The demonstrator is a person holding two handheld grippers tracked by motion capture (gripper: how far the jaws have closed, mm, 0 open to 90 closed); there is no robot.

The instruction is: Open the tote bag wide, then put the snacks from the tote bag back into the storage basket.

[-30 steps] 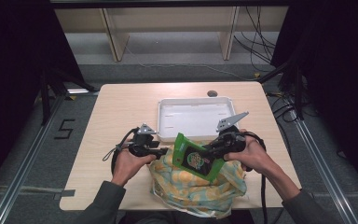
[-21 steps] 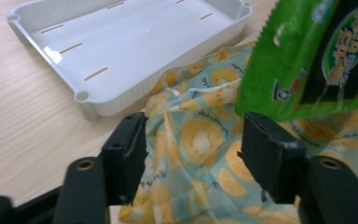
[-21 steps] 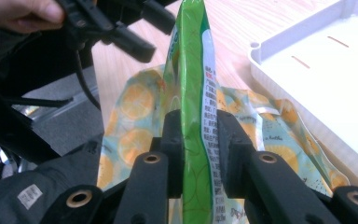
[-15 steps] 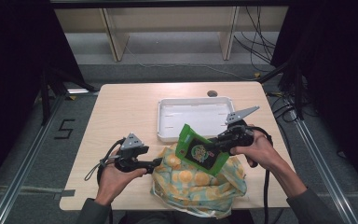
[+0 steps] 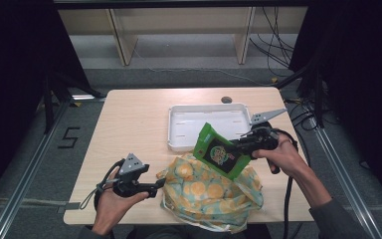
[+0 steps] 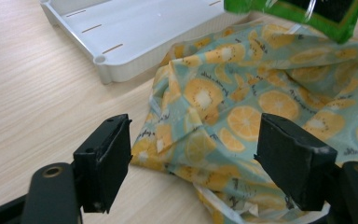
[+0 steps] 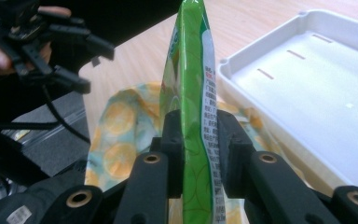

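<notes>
1. High view: right gripper (image 5: 238, 147) clamps a green snack packet (image 5: 218, 152) and holds it tilted in the air, above the far edge of the orange-slice print fabric bag (image 5: 210, 191) and just beside the near rim of the white tray (image 5: 179, 142). The packet is clear of the bag mouth. Left gripper (image 5: 155, 186) sits at the bag's left edge, low over the wooden table (image 5: 129, 124). The tray looks empty.

2. Left gripper view: jaws stand wide apart and have just been opening; nothing is pinched between them. The bag's crumpled edge (image 6: 214, 121) lies on the table beyond them, untouched by the pads. The packet's lower corner (image 6: 307, 14) hangs at the top of frame, with the tray (image 6: 121, 60) behind on the left.

3. Right gripper view: both pads (image 7: 175, 140) press the packet (image 7: 191, 93) edge-on, a firm grasp. The tray (image 7: 307, 79) lies to the right, the bag (image 7: 121, 126) below.

4. Judgement: extraction from the bag looks done and the bag released. Left to do: carry the packet over the tray and set it down.
</notes>
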